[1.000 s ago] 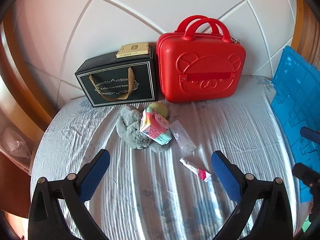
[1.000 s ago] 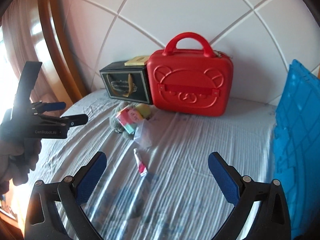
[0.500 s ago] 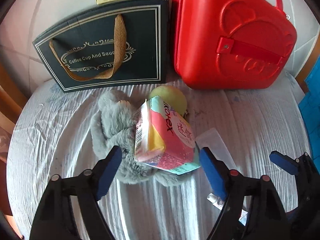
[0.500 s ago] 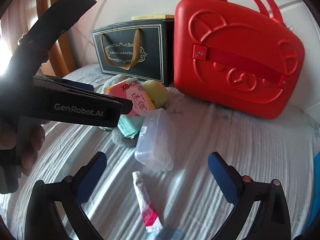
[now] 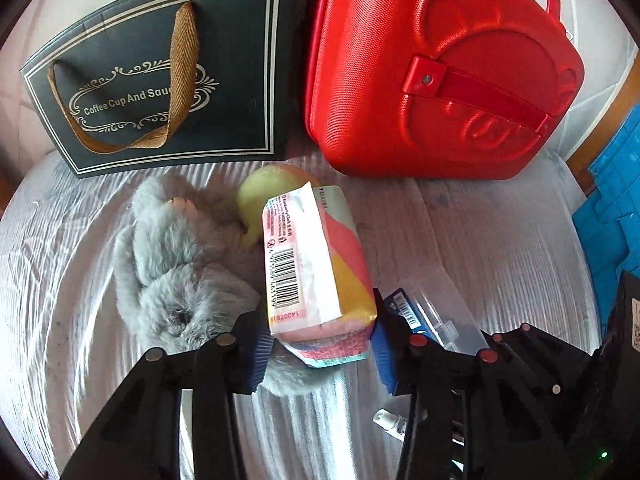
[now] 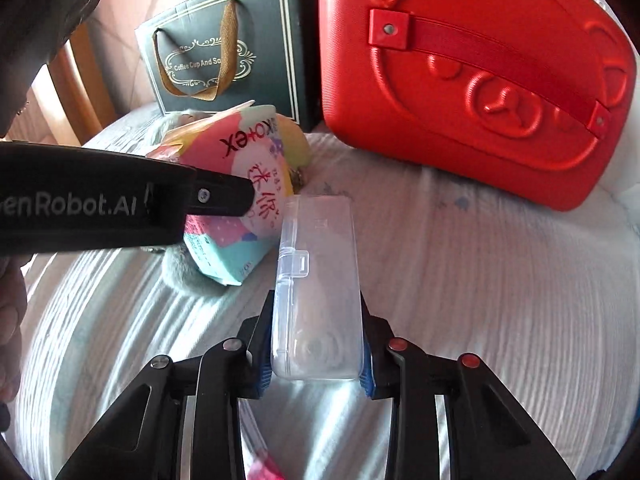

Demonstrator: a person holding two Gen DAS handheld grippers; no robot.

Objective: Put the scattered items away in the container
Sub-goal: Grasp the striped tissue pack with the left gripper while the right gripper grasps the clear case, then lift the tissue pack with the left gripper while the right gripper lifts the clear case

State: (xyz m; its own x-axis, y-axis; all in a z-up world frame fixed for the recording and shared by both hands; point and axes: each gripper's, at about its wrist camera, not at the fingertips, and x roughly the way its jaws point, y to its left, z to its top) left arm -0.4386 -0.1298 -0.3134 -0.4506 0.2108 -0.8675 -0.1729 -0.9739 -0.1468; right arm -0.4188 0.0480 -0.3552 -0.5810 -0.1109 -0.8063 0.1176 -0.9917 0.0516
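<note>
Now, left gripper (image 5: 320, 350): my jaws had just been closing on the pack (image 5: 316, 276); squeeze gently.
Right gripper (image 6: 316, 360): clenched on the case (image 6: 316, 280); lift level.

Black left claw (image 5: 320, 340), blue ribbed pads (image 5: 256, 356), seemingly red-and-silver screws

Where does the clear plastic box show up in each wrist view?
Left wrist: clear box at lower right, largely hidden behind the left gripper's right finger, right of the pink pack.
Right wrist: clear box at centre, clamped in the right gripper.
Shared landmark: the red case, behind.
</note>
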